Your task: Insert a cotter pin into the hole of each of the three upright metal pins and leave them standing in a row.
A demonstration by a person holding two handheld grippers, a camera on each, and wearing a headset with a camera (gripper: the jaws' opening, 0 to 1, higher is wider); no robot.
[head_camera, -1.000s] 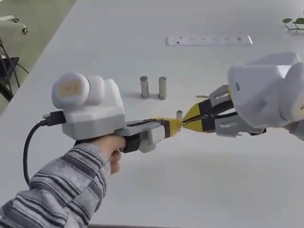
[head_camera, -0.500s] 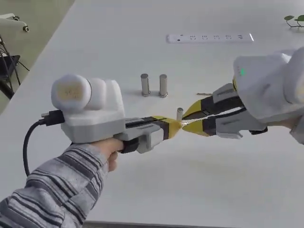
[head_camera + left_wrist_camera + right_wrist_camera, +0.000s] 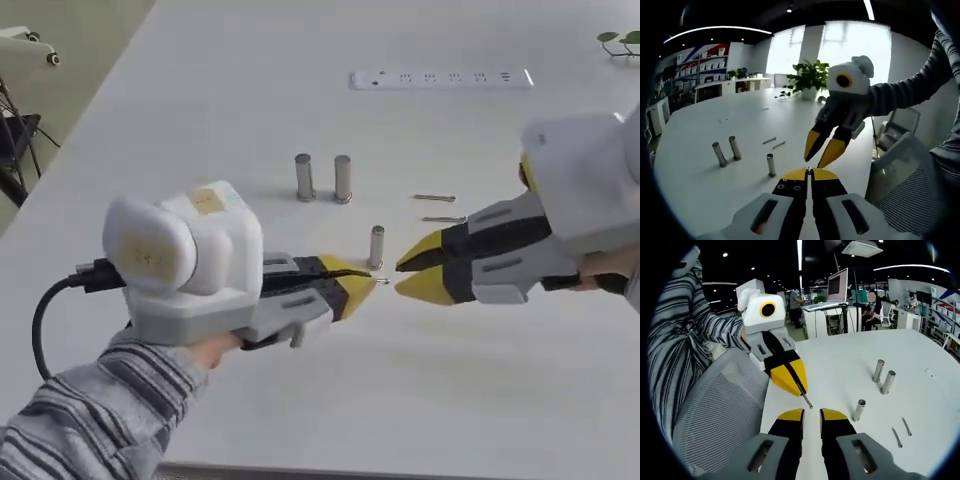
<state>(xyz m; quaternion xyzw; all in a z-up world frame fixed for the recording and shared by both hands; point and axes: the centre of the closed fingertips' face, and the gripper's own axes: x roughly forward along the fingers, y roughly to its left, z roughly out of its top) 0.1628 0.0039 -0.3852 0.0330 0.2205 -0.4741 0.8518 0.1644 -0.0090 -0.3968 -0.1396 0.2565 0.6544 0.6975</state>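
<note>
Left gripper (image 3: pixel 372 282): my jaws pinch a cotter pin (image 3: pixel 807 401).
Right gripper (image 3: pixel 399 277): my jaws spread, just right of it.
Metal pin (image 3: pixel 377 246): upright, just beyond.

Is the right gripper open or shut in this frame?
Open. The right gripper has its yellow tips apart, nothing between them; the cotter pin is in the shut left gripper.
</note>
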